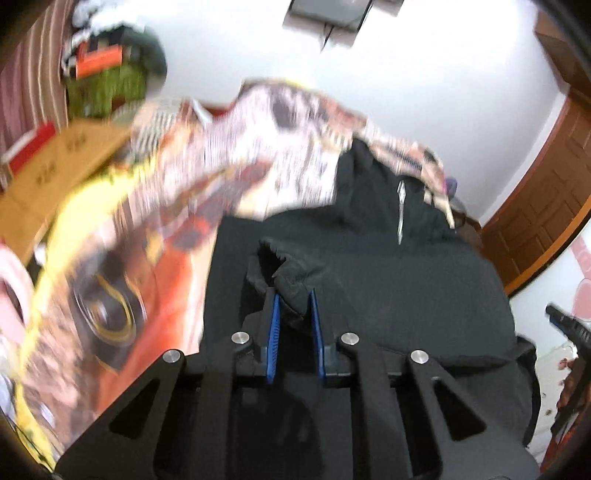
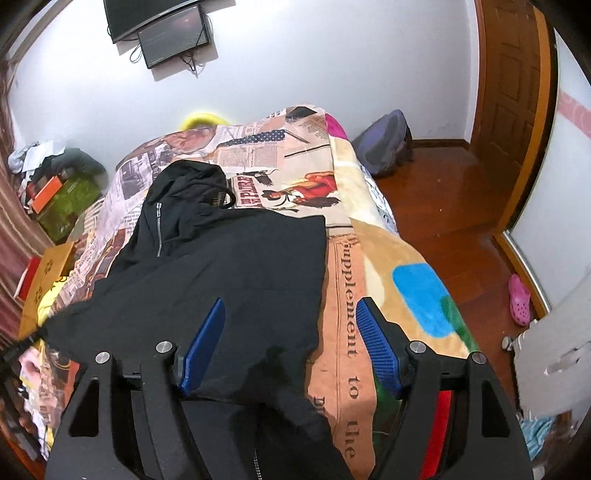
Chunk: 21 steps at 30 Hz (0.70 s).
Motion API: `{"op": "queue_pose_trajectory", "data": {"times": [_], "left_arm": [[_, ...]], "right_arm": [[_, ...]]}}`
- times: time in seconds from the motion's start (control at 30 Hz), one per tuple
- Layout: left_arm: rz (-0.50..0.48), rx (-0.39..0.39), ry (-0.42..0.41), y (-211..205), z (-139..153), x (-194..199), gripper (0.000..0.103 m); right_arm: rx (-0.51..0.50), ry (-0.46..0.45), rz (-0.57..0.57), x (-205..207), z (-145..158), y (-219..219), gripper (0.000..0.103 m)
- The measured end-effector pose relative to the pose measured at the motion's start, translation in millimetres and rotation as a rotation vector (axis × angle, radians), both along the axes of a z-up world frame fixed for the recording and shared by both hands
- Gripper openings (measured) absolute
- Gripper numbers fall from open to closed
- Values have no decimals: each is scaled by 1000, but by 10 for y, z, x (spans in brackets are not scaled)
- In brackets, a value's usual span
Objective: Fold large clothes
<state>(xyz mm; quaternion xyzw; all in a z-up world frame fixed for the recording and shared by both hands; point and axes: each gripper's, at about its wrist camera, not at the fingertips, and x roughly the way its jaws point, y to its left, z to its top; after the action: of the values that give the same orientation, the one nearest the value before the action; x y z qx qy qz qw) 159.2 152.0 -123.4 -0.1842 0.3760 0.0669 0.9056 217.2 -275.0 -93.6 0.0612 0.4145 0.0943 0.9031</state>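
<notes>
A black zip hoodie [image 2: 221, 266] lies spread on a bed with a newspaper-print blanket [image 2: 369, 258]; its hood points to the far end. In the left wrist view my left gripper [image 1: 293, 299] is shut on a bunched sleeve cuff of the hoodie [image 1: 288, 269], held above the body of the garment [image 1: 406, 288]. My right gripper [image 2: 291, 310] is open, its blue pads wide apart over the hoodie's near right edge, holding nothing. The right gripper also shows at the right edge of the left wrist view [image 1: 565, 325].
Cardboard box [image 2: 48, 280], green box [image 2: 66, 206] and clutter stand left of the bed. A backpack [image 2: 384, 144] sits on the wooden floor by the far wall. A pink clog [image 2: 519, 299] lies on the floor at right. A wooden door [image 2: 513, 92] and monitors [image 2: 159, 26] on the wall.
</notes>
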Motion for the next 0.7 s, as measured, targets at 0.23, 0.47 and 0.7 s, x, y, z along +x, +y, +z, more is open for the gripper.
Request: {"op": "queue_pose_trajectory", "data": {"times": [0.23, 0.47, 0.7], "left_arm": [[22, 100, -43, 42, 157, 163, 15], [-7, 144, 178, 1, -667, 311, 15], [-89, 235, 287, -143, -918, 278, 22]], "right_arm": [[-36, 20, 65, -89, -176, 63, 70], [-46, 122, 99, -107, -502, 147, 70], [-44, 108, 114, -47, -365, 157, 70]]}}
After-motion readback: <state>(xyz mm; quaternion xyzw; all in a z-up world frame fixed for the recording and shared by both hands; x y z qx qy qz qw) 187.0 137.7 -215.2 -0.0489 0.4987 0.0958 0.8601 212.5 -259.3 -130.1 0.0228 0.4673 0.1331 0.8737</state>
